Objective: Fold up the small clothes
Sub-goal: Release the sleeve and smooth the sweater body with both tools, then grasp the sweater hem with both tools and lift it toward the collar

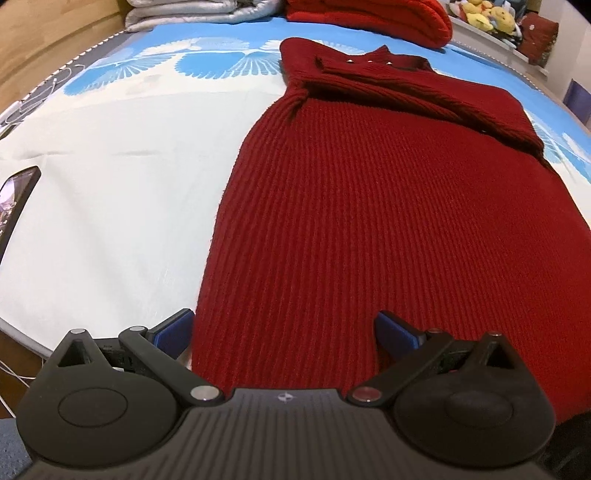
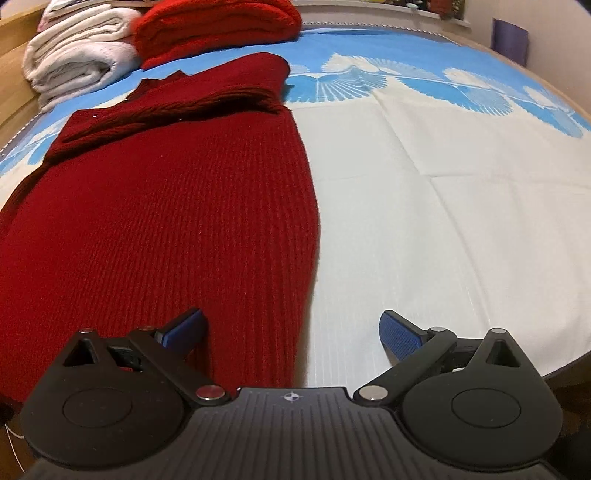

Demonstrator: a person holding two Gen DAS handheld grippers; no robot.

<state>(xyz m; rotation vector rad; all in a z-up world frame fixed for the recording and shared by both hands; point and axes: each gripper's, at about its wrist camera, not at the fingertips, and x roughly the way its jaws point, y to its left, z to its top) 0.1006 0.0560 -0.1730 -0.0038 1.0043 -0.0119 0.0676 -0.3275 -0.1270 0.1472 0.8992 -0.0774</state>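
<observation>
A dark red ribbed knit sweater (image 1: 369,206) lies flat on the bed, collar at the far end, with its sleeves folded across the chest. My left gripper (image 1: 284,332) stands open over the sweater's near left hem corner, its blue pads apart with the knit edge between them. In the right wrist view the same sweater (image 2: 166,206) fills the left half. There my right gripper (image 2: 291,330) is open wide over the near right hem corner; its left fingertip (image 2: 184,328) is above the knit and the right one above the bare sheet.
The bed sheet (image 2: 424,206) is white with a blue fan-pattern border. At the far end lie a folded bright red knit (image 2: 218,26) and folded pale blankets (image 2: 74,51). A dark screen (image 1: 16,199) rests at the left edge. Plush toys (image 1: 487,16) sit far right.
</observation>
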